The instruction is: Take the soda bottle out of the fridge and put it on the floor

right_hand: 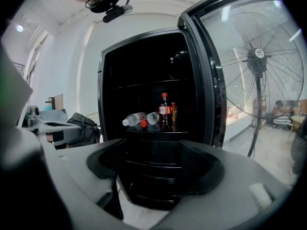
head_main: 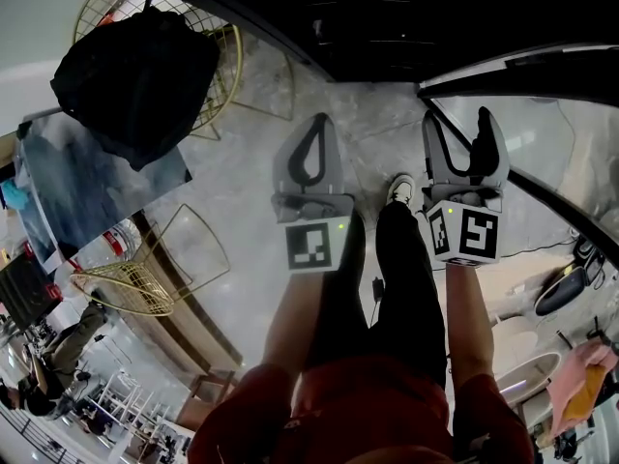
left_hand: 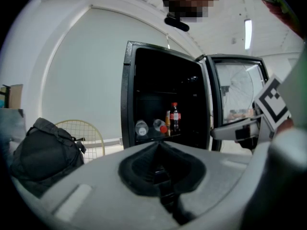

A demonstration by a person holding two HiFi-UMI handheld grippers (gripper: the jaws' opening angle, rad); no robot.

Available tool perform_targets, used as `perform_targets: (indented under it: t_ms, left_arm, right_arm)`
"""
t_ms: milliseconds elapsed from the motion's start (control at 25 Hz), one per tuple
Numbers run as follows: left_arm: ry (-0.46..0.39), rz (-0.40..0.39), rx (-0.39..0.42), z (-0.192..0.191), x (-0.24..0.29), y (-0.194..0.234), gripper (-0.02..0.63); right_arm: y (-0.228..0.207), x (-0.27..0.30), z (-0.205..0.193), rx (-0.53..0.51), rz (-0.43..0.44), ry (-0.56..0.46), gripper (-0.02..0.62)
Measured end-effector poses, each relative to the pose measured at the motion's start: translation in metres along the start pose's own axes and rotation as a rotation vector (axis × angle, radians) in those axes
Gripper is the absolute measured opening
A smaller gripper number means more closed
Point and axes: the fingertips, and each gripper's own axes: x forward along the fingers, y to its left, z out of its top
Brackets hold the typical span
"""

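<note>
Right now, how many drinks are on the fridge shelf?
4: a white-capped bottle and a red-capped bottle lying down, the upright soda bottle, an orange drink beside it. More may hide in darkness.

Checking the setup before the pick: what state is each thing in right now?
Fridge door: open.
Soda bottle: upright, cap on.
Two clear bottles: lying on their sides beside it.
Left gripper: jaws shut, empty.
Right gripper: jaws apart, empty.

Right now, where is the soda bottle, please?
The soda bottle stands upright on a shelf in the fridge, centre of the right gripper view, right of two lying bottles.
</note>
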Motion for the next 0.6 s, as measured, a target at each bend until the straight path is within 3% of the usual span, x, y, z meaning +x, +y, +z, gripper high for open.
perform_targets:
  t_ms: [600]
  left_arm:
    - [-0.011,-0.007,-0.006,0.006,0.010,-0.004,0.000]
  right_arm:
    - [-0.010,0.057,0.037,-0.071,0.014,-0.067,0.325]
